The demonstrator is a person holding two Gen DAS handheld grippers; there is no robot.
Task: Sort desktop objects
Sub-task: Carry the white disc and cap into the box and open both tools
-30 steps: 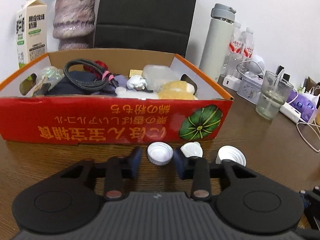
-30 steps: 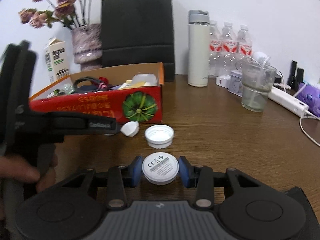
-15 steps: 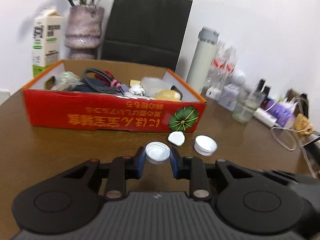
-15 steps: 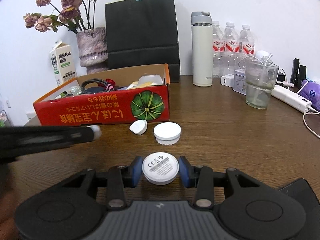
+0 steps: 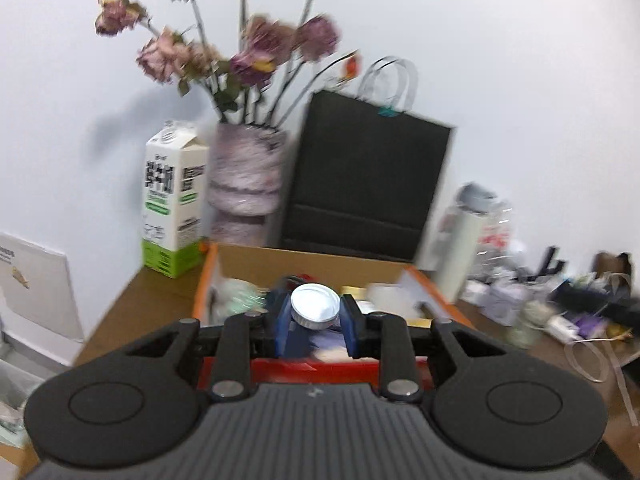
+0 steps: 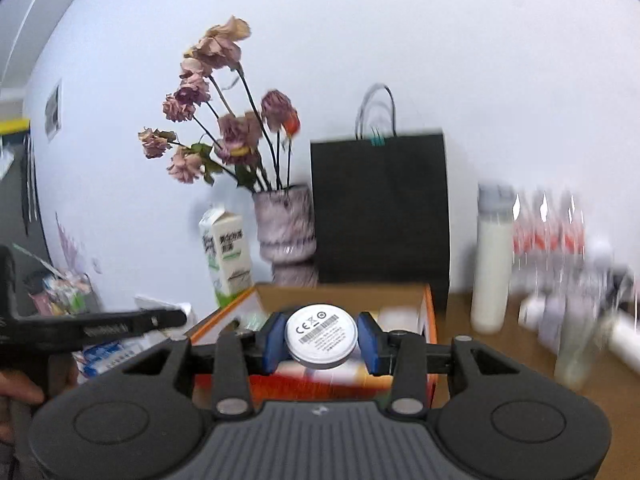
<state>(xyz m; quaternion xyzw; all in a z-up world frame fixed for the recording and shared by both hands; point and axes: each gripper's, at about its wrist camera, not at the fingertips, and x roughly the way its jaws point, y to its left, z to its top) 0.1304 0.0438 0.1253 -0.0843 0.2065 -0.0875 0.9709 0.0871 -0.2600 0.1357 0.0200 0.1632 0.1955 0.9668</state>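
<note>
Two grippers loaded, both over red box (image 5: 208, 276): left gripper (image 5: 316, 320) clamped on ribbed cap (image 5: 315, 306), right gripper (image 6: 320, 340) on white disc (image 6: 320, 336). Risk judged: edge-only pinch, item slipping, landing outside box.

From my remote seat: the brown wood-grain worktop (image 5: 132, 304) carries an open red-and-orange cardboard box (image 5: 400, 270), a white-and-green milk carton (image 5: 172, 200), a mottled pink ceramic vase (image 5: 246, 184), a black paper bag (image 5: 364, 184) and a white insulated flask (image 6: 490, 264).
</note>
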